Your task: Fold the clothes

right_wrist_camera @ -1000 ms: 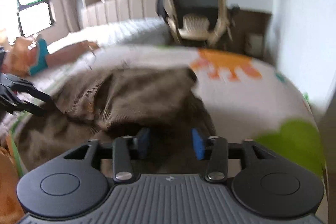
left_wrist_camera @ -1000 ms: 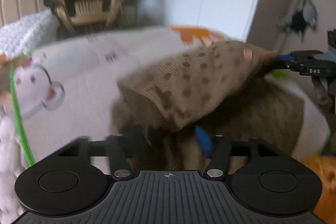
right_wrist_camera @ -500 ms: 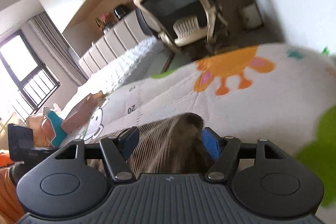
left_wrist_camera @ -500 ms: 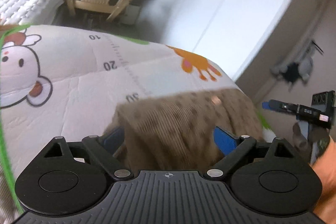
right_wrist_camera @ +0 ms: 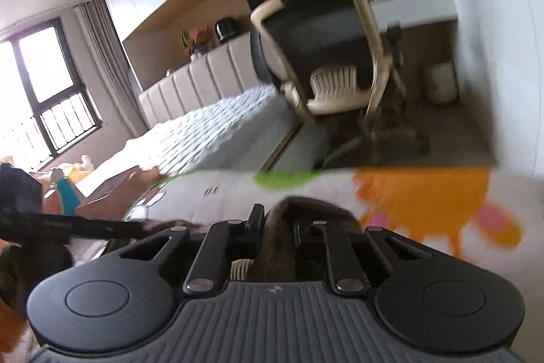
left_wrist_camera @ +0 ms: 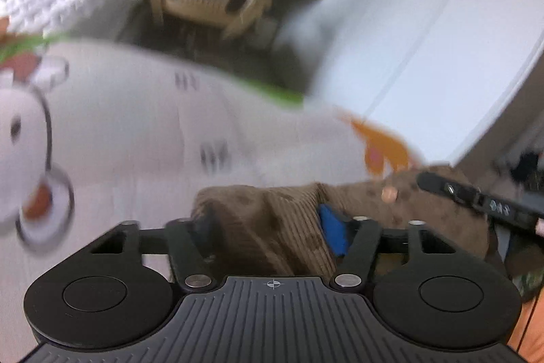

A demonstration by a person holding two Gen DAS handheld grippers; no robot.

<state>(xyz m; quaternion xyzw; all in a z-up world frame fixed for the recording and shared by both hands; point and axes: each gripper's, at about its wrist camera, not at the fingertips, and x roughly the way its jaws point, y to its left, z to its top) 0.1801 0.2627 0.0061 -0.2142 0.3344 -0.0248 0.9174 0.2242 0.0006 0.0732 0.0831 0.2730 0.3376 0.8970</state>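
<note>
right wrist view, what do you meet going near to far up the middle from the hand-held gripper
right hand-held gripper → brown corduroy garment → cartoon play mat → dark floor → office chair → desk

Daylight glares through the window (right_wrist_camera: 44, 84); both fisheye views are motion-blurred, edges bent.

both claws (left_wrist_camera: 268, 232) (right_wrist_camera: 278, 232) now clamped on garment (left_wrist_camera: 272, 227)
</note>
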